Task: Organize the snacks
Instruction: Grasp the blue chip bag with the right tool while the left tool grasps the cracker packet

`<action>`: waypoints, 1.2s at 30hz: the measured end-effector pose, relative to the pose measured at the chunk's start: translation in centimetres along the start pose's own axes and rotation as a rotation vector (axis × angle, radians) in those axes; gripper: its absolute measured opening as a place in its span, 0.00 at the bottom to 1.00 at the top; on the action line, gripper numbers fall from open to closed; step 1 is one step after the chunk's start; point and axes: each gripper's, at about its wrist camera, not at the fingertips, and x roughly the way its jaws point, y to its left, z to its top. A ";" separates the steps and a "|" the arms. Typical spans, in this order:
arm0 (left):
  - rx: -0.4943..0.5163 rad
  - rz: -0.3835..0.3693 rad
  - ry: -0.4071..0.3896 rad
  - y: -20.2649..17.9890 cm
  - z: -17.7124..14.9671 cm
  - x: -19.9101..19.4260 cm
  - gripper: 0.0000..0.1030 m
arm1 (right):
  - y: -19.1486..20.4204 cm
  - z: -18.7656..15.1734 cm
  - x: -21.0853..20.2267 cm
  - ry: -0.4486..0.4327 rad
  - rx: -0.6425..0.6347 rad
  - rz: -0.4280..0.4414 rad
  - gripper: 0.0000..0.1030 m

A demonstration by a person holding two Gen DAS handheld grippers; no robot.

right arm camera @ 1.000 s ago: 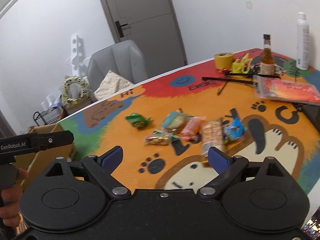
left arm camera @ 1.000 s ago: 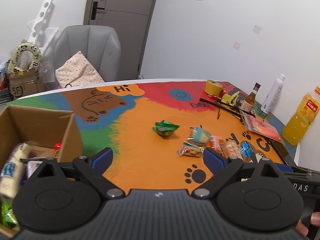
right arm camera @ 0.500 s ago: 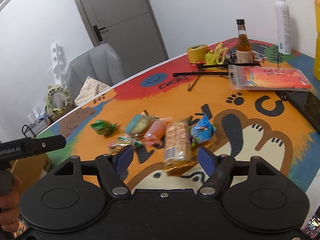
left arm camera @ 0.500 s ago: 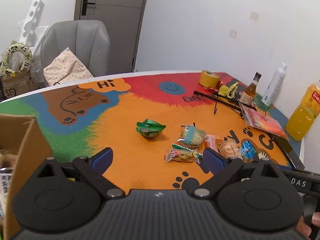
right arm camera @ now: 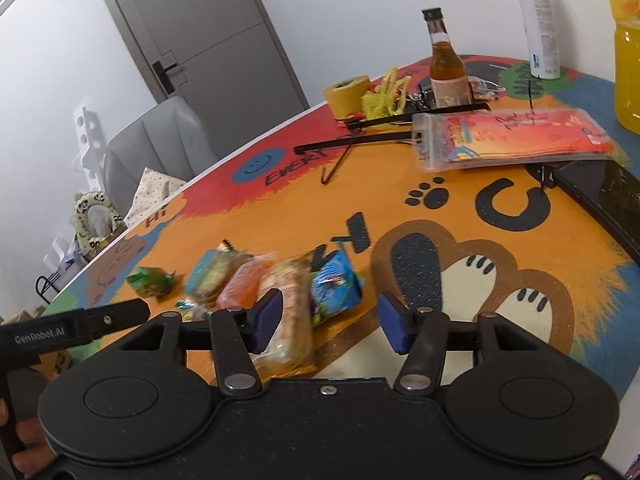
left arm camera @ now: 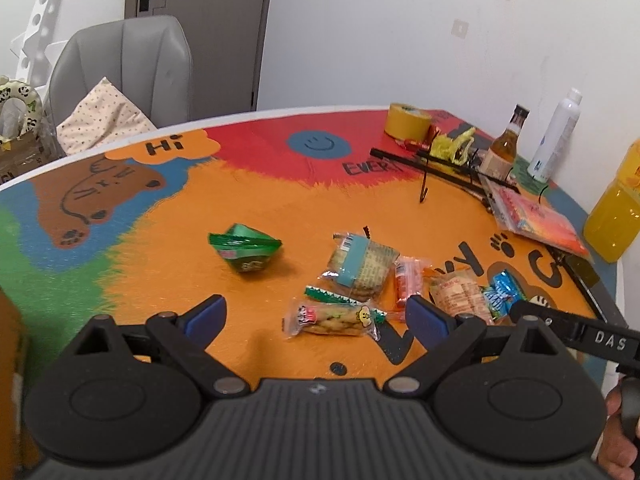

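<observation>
Right wrist view: the right gripper (right arm camera: 330,322) hangs low over the painted table (right arm camera: 500,292) with its jaws parted and nothing held — the tan cracker packet (right arm camera: 290,308) and blue packet (right arm camera: 334,286) lie just between them. Left wrist view: the left gripper (left arm camera: 316,318) is wide apart and empty, above a peanut packet (left arm camera: 334,316); a green packet (left arm camera: 246,248) lies apart to the left.
</observation>
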 end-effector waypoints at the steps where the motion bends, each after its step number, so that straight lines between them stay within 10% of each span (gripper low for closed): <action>1: 0.001 0.002 0.005 -0.1 0.0 0.4 0.93 | -0.3 0.1 0.3 0.002 0.005 0.000 0.53; 18: 0.015 0.025 0.073 -1.5 -0.1 5.0 0.79 | -1.4 1.1 3.3 0.028 0.028 0.023 0.49; 23: 0.035 0.036 0.074 -1.6 -0.4 5.1 0.62 | -1.4 1.0 3.6 0.043 0.027 0.035 0.26; 36: 0.024 0.002 0.029 -1.0 -0.3 1.9 0.51 | -0.3 0.9 0.8 -0.009 0.013 0.020 0.23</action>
